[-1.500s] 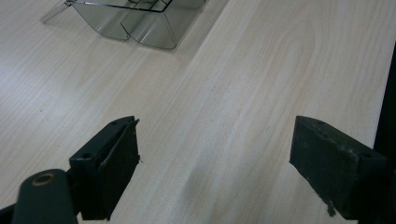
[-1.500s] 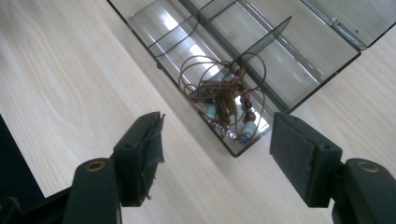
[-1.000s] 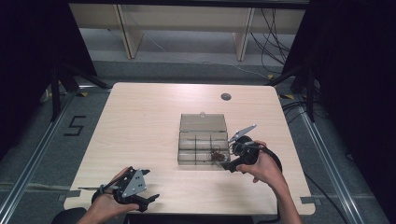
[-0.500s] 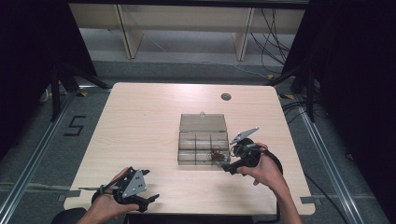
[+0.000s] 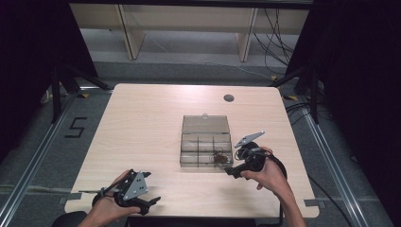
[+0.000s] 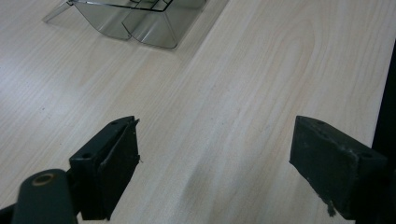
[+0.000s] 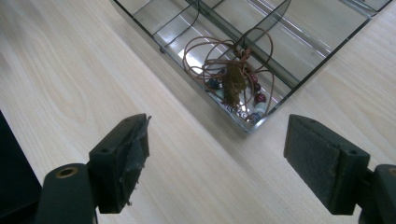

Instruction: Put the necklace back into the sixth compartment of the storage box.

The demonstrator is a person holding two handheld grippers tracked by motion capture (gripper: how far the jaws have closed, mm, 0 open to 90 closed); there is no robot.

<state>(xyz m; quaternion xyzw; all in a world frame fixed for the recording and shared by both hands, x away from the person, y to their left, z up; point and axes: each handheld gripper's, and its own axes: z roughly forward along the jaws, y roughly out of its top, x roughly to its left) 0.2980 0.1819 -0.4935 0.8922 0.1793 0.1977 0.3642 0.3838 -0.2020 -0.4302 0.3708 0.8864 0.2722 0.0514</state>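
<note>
Necklace sat coiled in the near right corner compartment of the clear organizer box, thin brown cord looped over a cluster of small beads and a dull olive pendant.

Near to far:
- Left gripper was parked at the near left table edge, well apart from the box. Jaws stood wide, nothing between them, bare table underneath.
- Right gripper sat just beside the box's near right corner, aimed at the necklace. Jaws had just been opening and stood wide with nothing between the pads; cord lay clear of both.
- Box lid lay flat open on the far side. Other compartments looked empty as far as I could tell.
- Round grommet sat near the far table edge, irrelevant.

Handling read, judgement only:
- Very light and fully limp. Would drape and swing, no stiffness to rely on.
- Cord is thin, so a grip on one strand could slip or tangle. Better target was the pendant and bead cluster, where the bulk is.
- Loops stood up above the dividers, so they could snag a wall on the way out.
- Beads may be glass, so a gentle close.
- Box is light, slick plastic and could slide if nudged.
</note>
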